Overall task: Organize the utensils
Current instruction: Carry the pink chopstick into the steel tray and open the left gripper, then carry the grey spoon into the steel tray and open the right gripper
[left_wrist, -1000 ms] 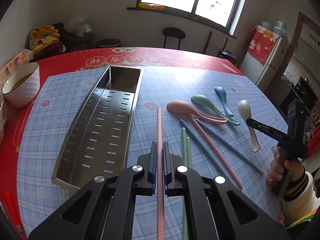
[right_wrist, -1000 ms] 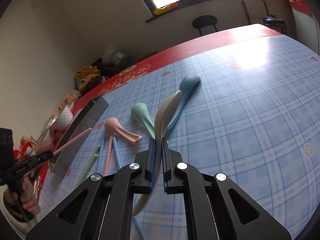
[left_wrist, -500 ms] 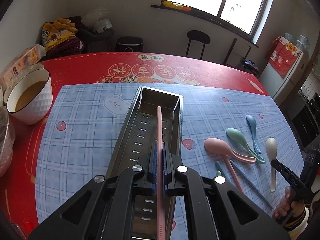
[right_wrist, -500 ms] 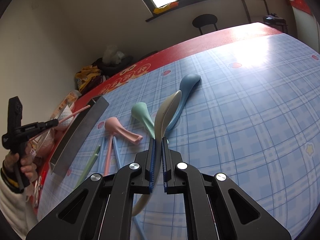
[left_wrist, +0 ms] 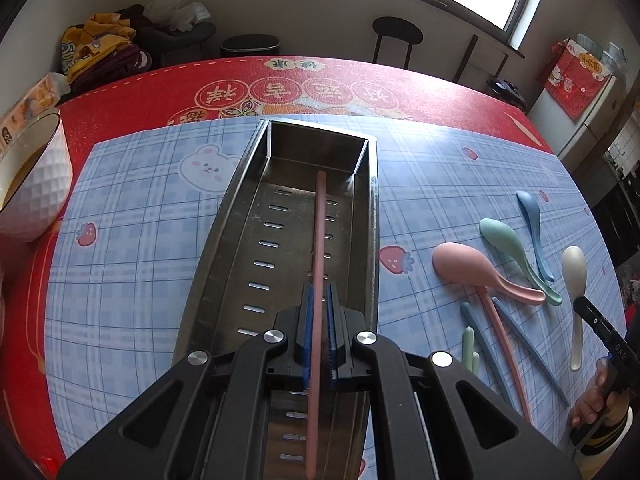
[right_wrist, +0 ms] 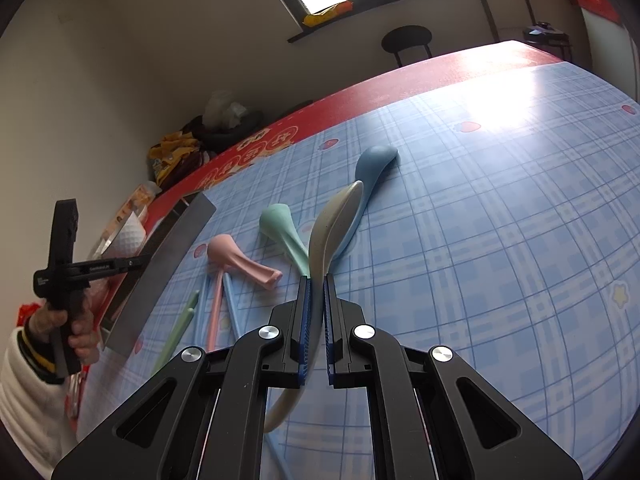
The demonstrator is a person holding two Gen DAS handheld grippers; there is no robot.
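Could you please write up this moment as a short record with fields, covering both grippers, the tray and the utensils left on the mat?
left gripper: jaws opening, pink chopstick between them, over the tray
right gripper: shut on the cream spoon
metal tray: slotted floor, only the pink chopstick inside
left on mat: pink spoon, green spoon, blue spoon, one more pink chopstick, blue and green chopsticks
nearby: white bowl at the table edge
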